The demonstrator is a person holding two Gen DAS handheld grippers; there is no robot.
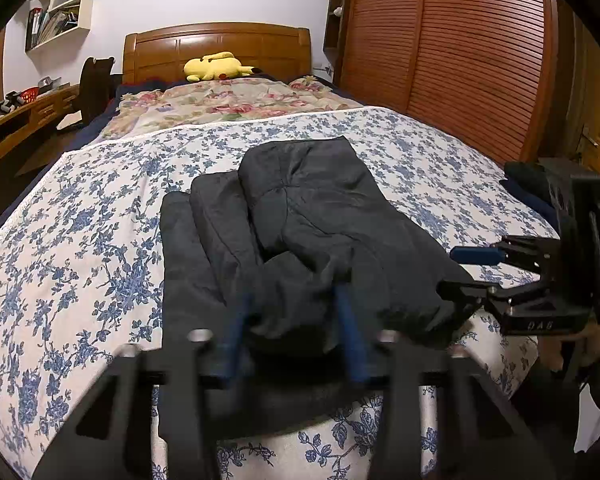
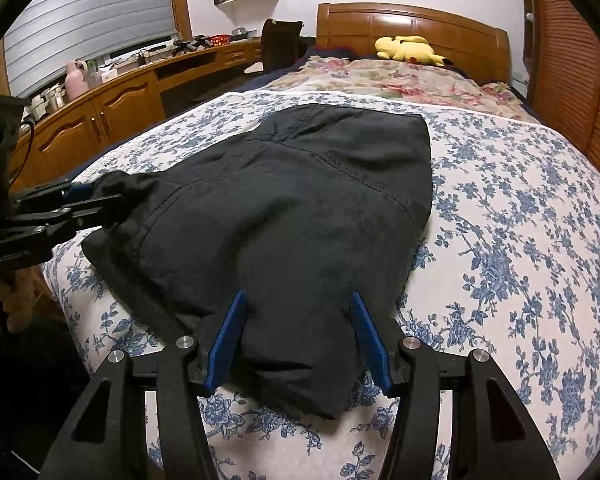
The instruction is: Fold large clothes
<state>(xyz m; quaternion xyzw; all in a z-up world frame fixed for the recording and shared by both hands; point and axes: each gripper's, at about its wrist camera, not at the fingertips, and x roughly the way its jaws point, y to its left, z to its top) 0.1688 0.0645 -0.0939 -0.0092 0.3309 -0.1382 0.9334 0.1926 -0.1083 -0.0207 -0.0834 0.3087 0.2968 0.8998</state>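
A black garment (image 1: 320, 208) (image 2: 300, 200), folded into layers, lies on the blue-flowered bedsheet (image 1: 100, 220) (image 2: 520, 220) near the foot of the bed. In the left wrist view my left gripper (image 1: 292, 296) shows blurred blue fingers with bunched cloth between them. Seen from the right wrist, that left gripper (image 2: 108, 196) is shut on the garment's left corner, which rises to a peak. My right gripper (image 2: 299, 296) straddles the garment's near edge with its jaws apart. From the left wrist view the right gripper (image 1: 456, 272) is open, its upper finger clear of the cloth.
A rose-patterned quilt (image 1: 228, 104) and a yellow plush toy (image 1: 216, 66) (image 2: 410, 50) lie by the wooden headboard. Slatted wardrobe doors (image 1: 460, 60) run along the bed's right side. A wooden desk with cabinets (image 2: 120, 96) and a chair stand on the left.
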